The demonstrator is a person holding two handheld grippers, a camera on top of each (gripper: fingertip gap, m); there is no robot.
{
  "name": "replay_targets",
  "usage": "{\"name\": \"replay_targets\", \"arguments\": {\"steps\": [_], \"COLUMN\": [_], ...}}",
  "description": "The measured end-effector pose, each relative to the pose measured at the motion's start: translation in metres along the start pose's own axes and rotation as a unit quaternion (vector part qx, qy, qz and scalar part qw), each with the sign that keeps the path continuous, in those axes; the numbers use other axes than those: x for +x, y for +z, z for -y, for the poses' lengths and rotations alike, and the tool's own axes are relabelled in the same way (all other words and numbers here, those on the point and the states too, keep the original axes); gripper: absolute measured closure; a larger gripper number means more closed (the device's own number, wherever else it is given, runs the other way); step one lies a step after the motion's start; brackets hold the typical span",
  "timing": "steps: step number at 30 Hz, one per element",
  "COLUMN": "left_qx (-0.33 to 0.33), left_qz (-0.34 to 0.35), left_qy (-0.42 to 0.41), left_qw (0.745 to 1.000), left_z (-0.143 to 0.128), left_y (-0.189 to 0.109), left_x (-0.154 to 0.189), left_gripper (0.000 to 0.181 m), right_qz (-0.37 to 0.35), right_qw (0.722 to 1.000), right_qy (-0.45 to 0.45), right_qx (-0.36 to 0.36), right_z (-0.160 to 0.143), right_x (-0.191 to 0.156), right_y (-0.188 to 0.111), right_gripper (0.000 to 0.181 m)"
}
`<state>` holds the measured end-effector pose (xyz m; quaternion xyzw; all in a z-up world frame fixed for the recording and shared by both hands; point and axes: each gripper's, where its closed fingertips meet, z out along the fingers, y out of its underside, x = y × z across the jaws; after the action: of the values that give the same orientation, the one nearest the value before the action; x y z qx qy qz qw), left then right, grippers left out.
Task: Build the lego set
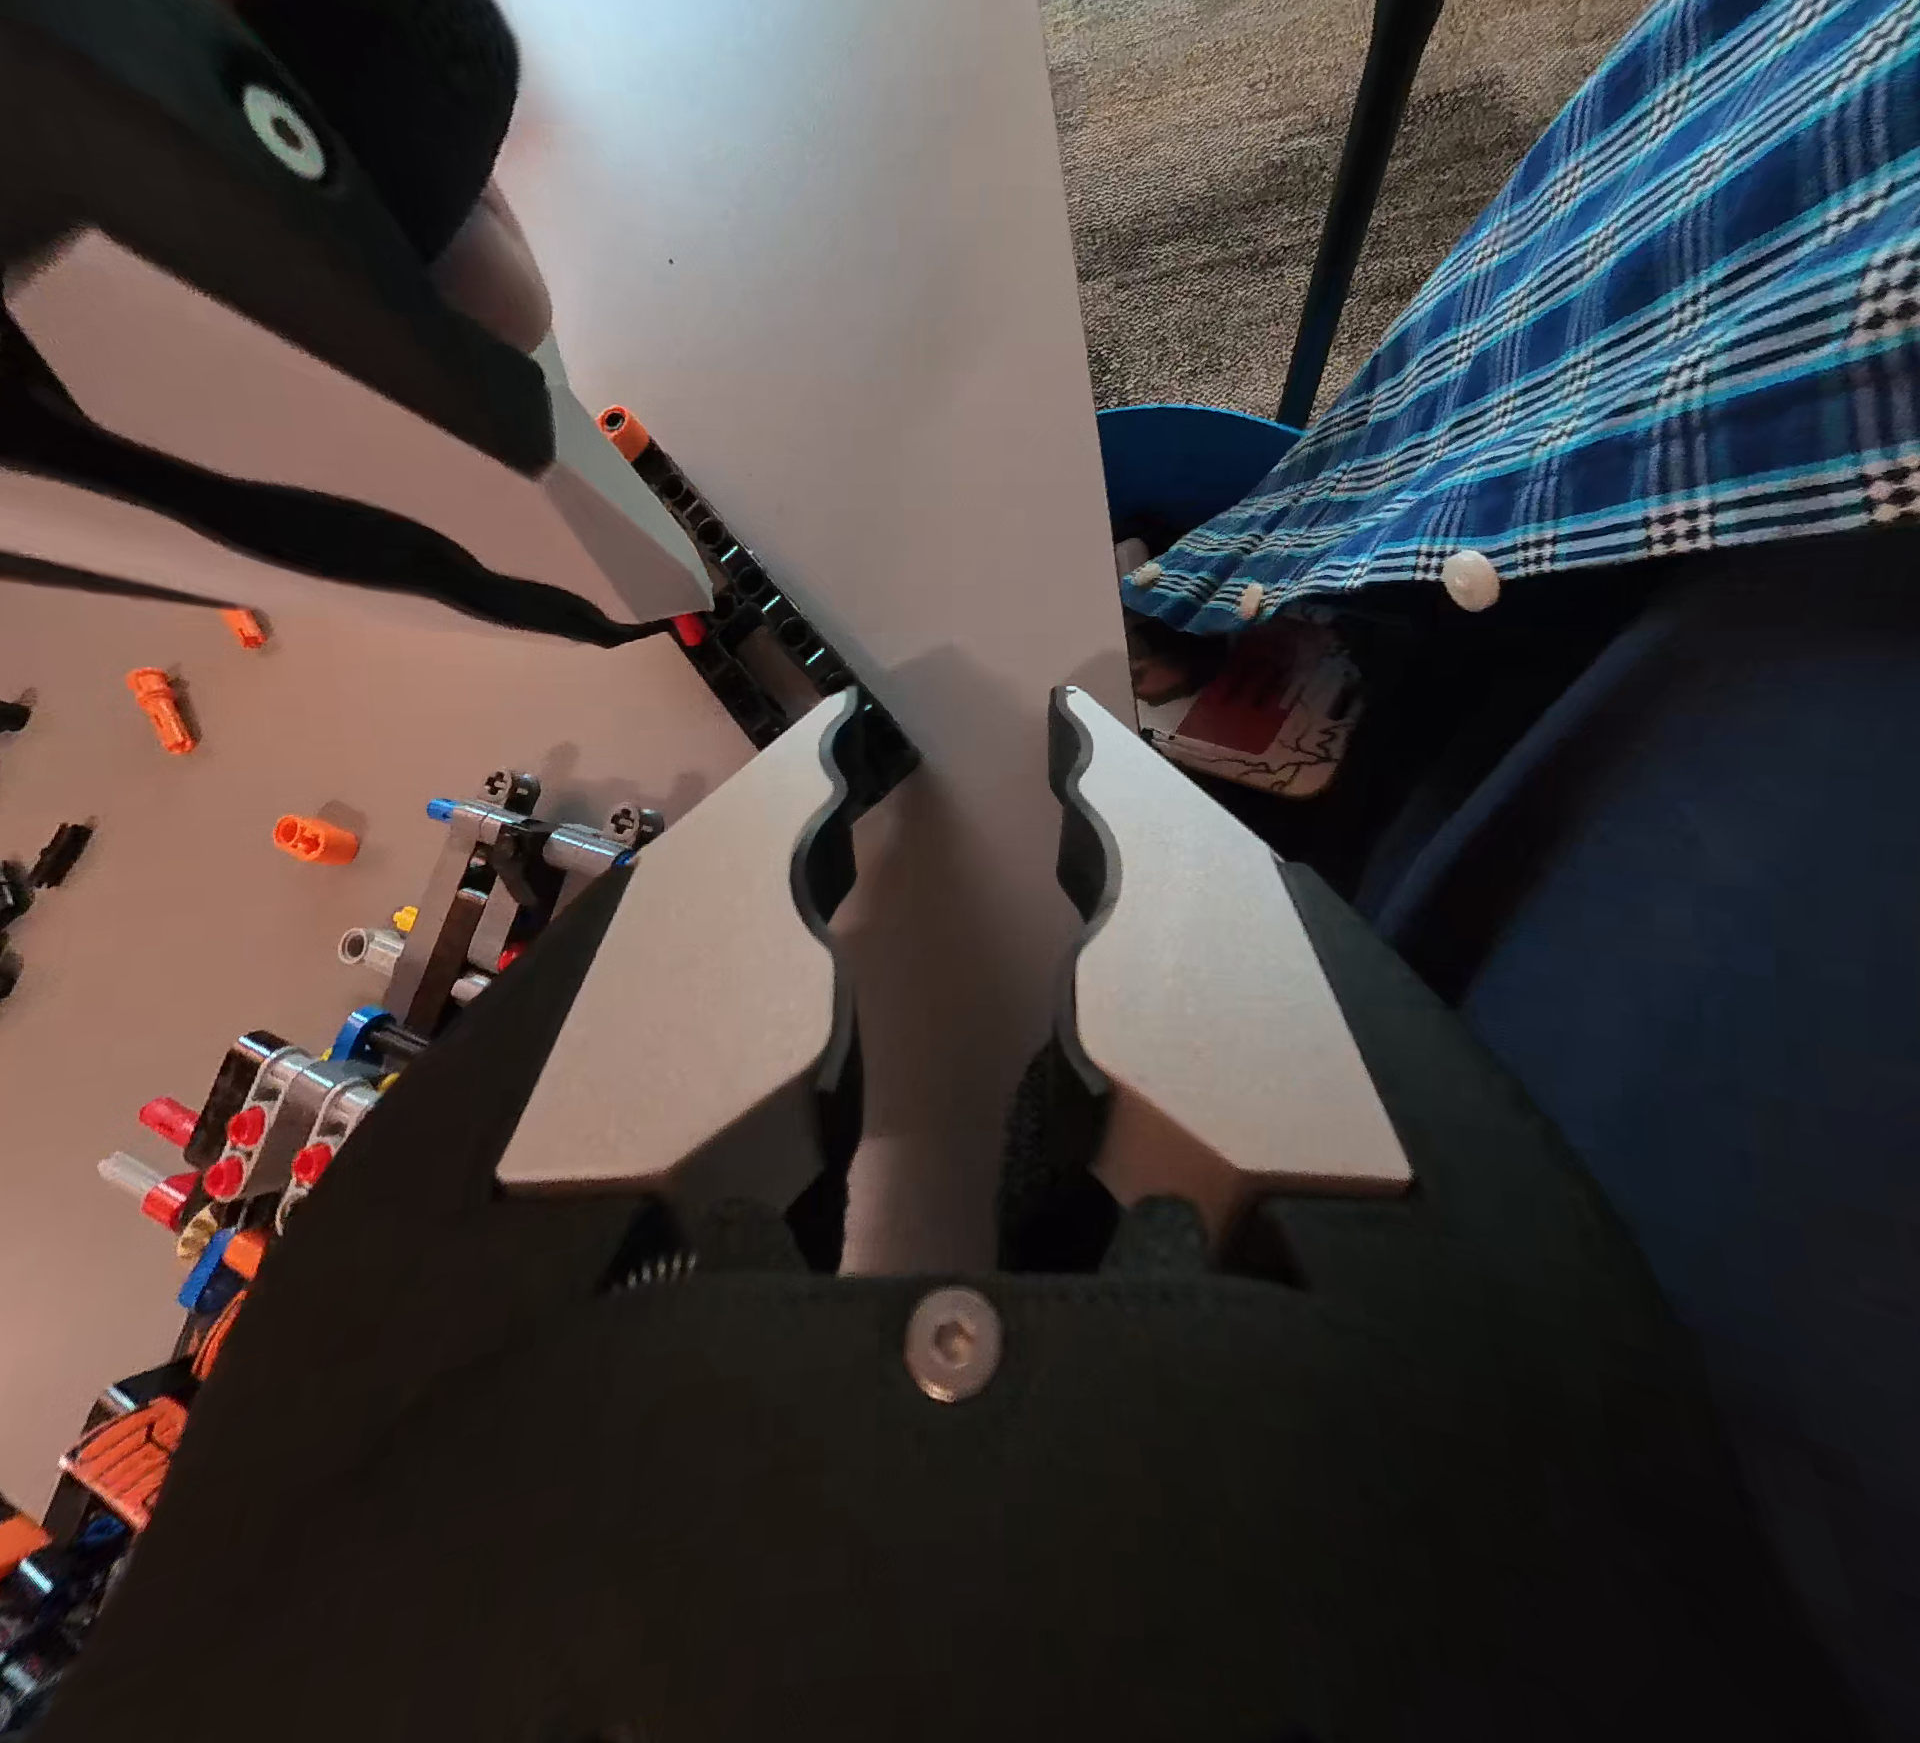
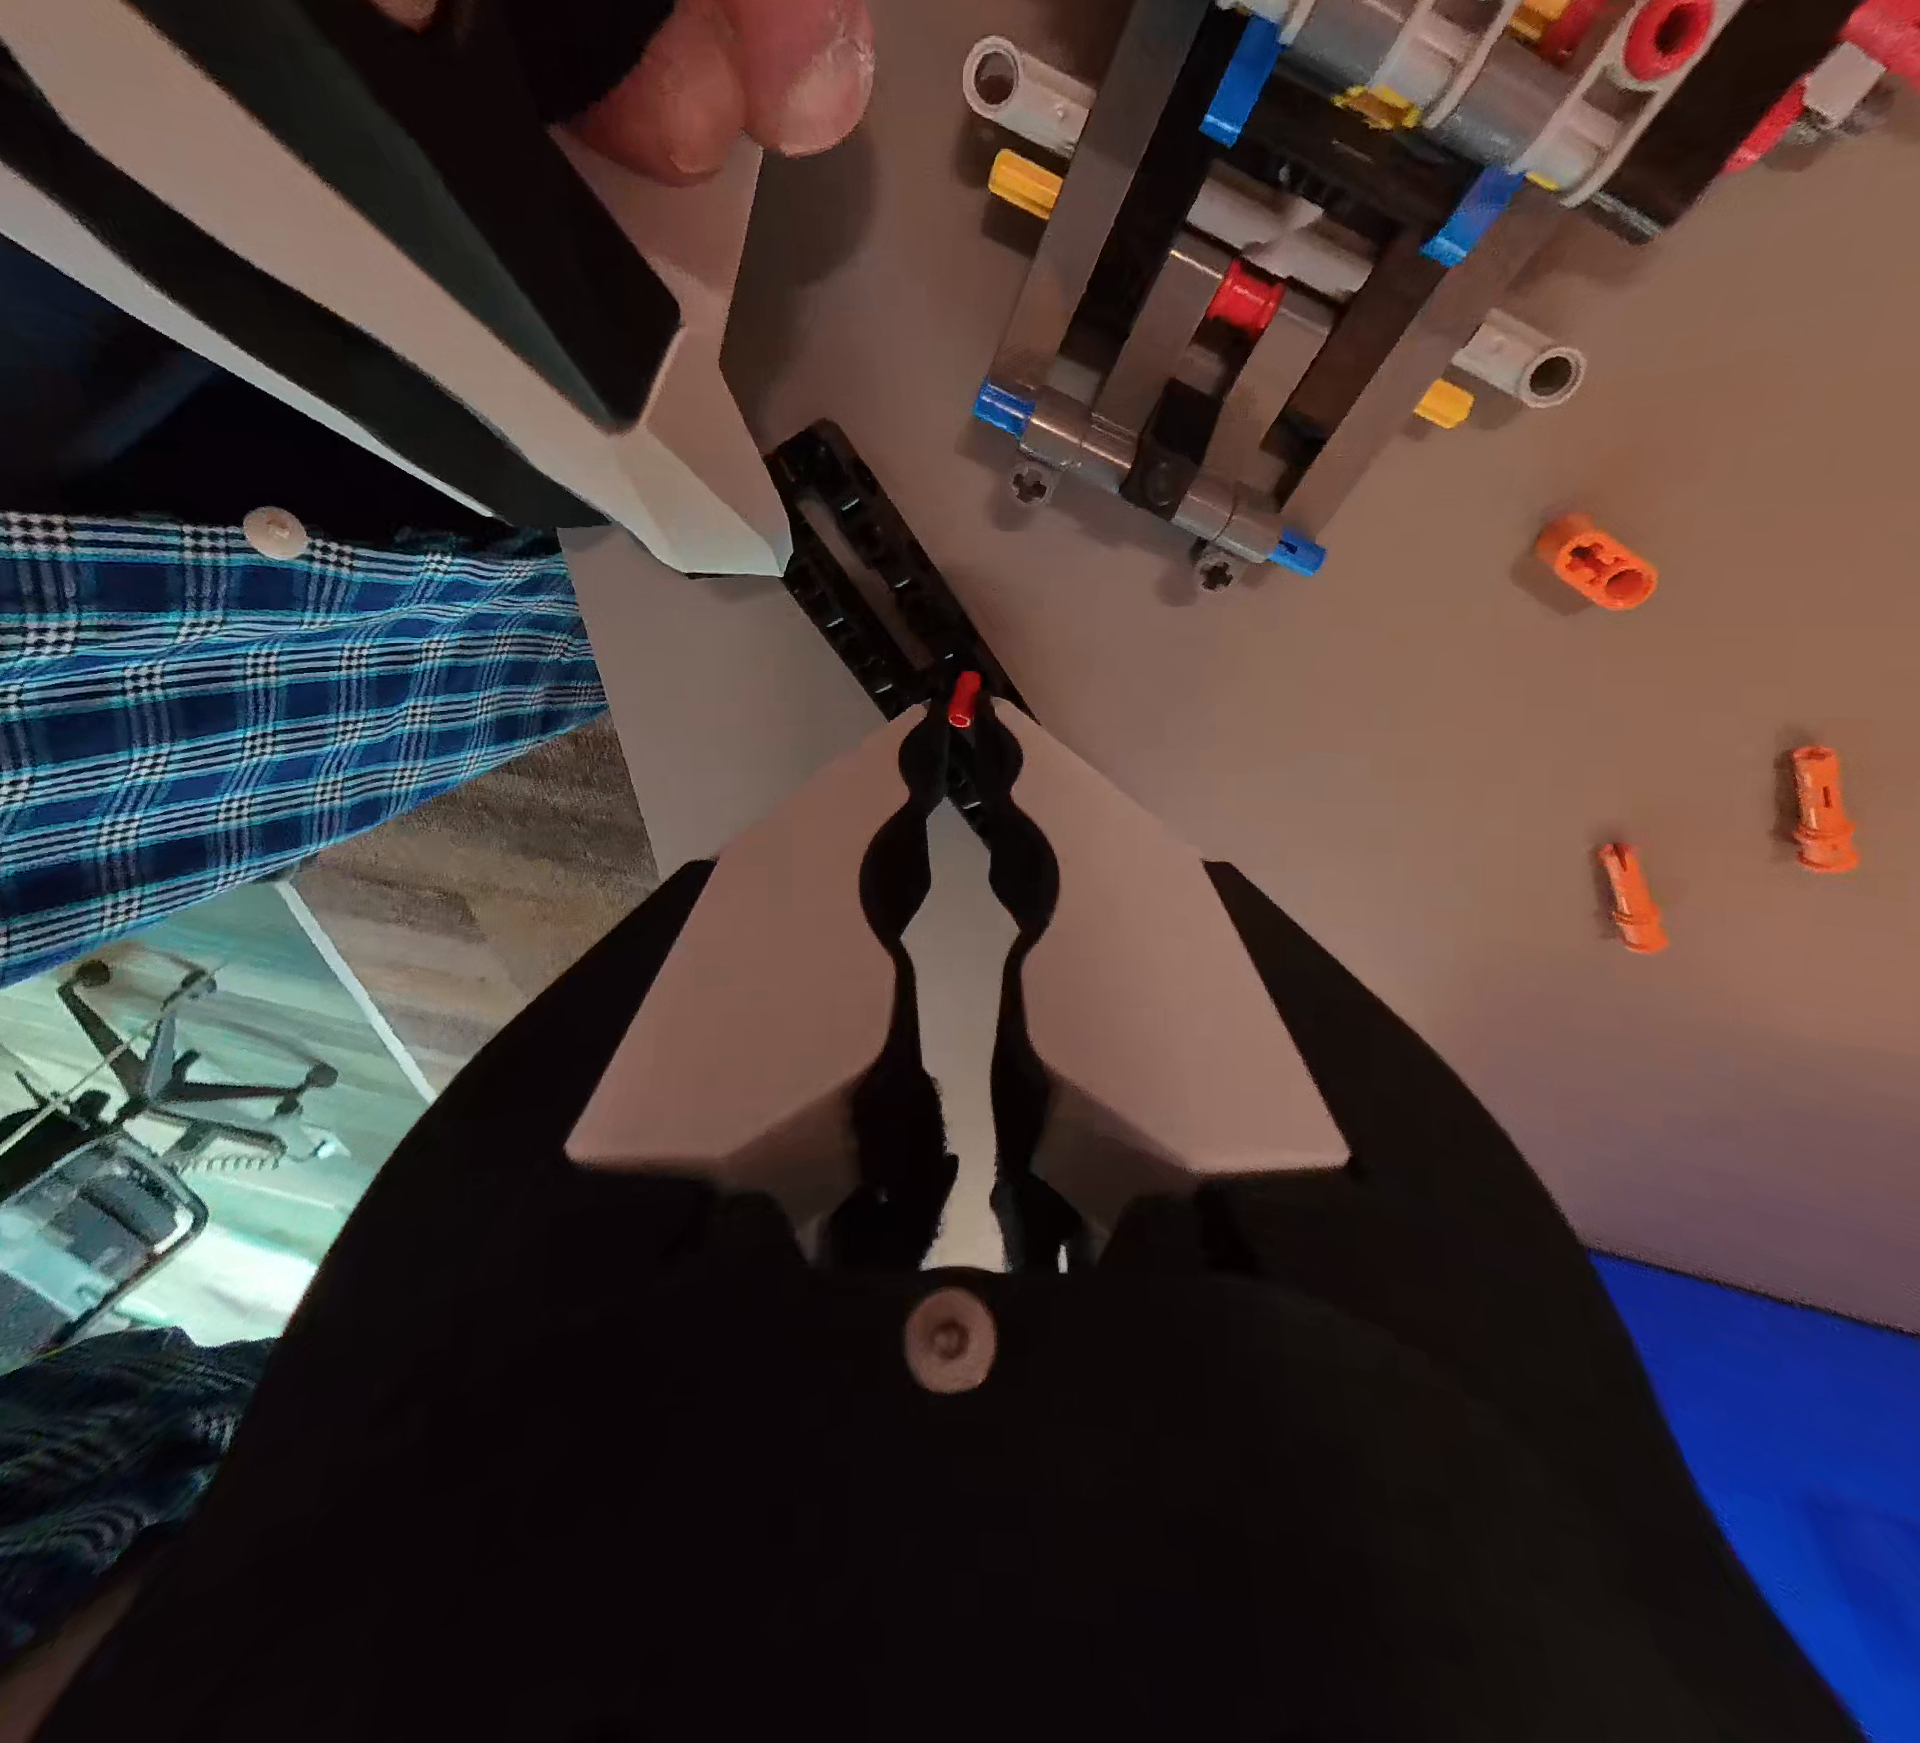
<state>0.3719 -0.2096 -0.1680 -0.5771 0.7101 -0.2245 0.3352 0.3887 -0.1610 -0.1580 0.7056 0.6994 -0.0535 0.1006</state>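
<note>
- The right gripper [image 2: 961,737] is pinching a thin black axle with a small red plastic tip [image 2: 964,698]; its fingers are almost together, clamped on the black shaft, and the red tip is sticking out toward 12 o'clock.
- The long black plastic frame with rows of pin holes [image 2: 883,592] is lying flat on the table, just beyond those fingertips, toward 11 o'clock in the right wrist view.
- The left gripper [image 1: 951,737] is standing with its fingers apart and nothing between them; one fingertip is touching or nearly touching the end of the frame, I cannot tell which.
- I judge the pin as very light, stiff and small, so it is easy to twist or drop; holding it by the shaft, with the tip free, looks right.
- The frame looks rigid but light, so it may be sliding when pushed; holding its far end will be helping.
- The smooth pale grey table [image 2: 1351,862] is carrying the half-built grey and black assembly with red bushes [image 2: 1351,166] at 1 o'clock, and loose orange connectors [image 2: 1595,563] at 3 o'clock.
- Beyond the table edge, a carpet floor [image 1: 1195,83] and a blue checked shirt [image 1: 1662,291] are showing.
</note>
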Motion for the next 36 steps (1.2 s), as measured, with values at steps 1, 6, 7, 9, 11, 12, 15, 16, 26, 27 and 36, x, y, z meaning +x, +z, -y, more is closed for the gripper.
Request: {"name": "replay_targets", "arguments": {"steps": [1, 6, 7, 9, 11, 12, 15, 16, 26, 27, 36], "left_qx": [0.000, -0.001, -0.001, 0.000, 0.000, 0.001, 0.004, 0.004, 0.008, 0.008, 0.009], "left_qz": [-0.001, -0.004, -0.004, 0.002, 0.007, 0.009, 0.029, 0.034, 0.042, 0.041, 0.042], "left_qy": [0.002, 0.011, 0.012, 0.020, 0.024, 0.025, 0.040, 0.041, 0.052, 0.051, 0.055], "left_qw": [1.000, 1.000, 1.000, 1.000, 1.000, 1.000, 0.999, 0.999, 0.998, 0.998, 0.998], "left_z": [0.0006, 0.0021, 0.0025, 0.0032, 0.0035, 0.0038, 0.0036, 0.0038, 0.0052, 0.0055, 0.0073], "left_y": [-0.0003, -0.0005, -0.0003, 0.0000, -0.0008, -0.0010, -0.0016, -0.0018, -0.0023, -0.0024, -0.0022], "left_x": [0.0006, 0.0007, 0.0006, -0.0005, -0.0016, -0.0018, -0.0055, -0.0064, -0.0064, -0.0062, -0.0051], "left_gripper": [0.147, 0.150, 0.152, 0.156, 0.159, 0.159, 0.166, 0.168, 0.172, 0.172, 0.171], "right_qz": [-0.001, -0.004, 0.000, 0.012, 0.027, 0.034, 0.041, 0.042, 0.027, 0.025, 0.023], "right_qw": [1.000, 0.996, 0.995, 0.993, 0.991, 0.991, 0.989, 0.988, 0.980, 0.979, 0.962], "right_qy": [-0.002, -0.021, -0.025, -0.028, -0.021, -0.016, -0.001, 0.005, 0.080, 0.087, 0.131], "right_qx": [-0.012, -0.087, -0.101, -0.117, -0.127, -0.131, -0.144, -0.147, -0.179, -0.183, -0.241], "right_z": [-0.0005, -0.0036, -0.0040, -0.0035, -0.0037, -0.0038, -0.0041, -0.0038, -0.0036, -0.0037, -0.0022], "right_x": [0.0001, 0.0001, -0.0003, -0.0007, -0.0015, -0.0018, -0.0028, -0.0031, -0.0043, -0.0044, -0.0036], "right_y": [0.0001, 0.0003, 0.0001, -0.0001, -0.0001, -0.0001, 0.0000, 0.0001, 0.0003, 0.0003, 0.0003], "right_gripper": [0.180, 0.180, 0.180, 0.181, 0.181, 0.181, 0.181, 0.181, 0.181, 0.181, 0.181]}}
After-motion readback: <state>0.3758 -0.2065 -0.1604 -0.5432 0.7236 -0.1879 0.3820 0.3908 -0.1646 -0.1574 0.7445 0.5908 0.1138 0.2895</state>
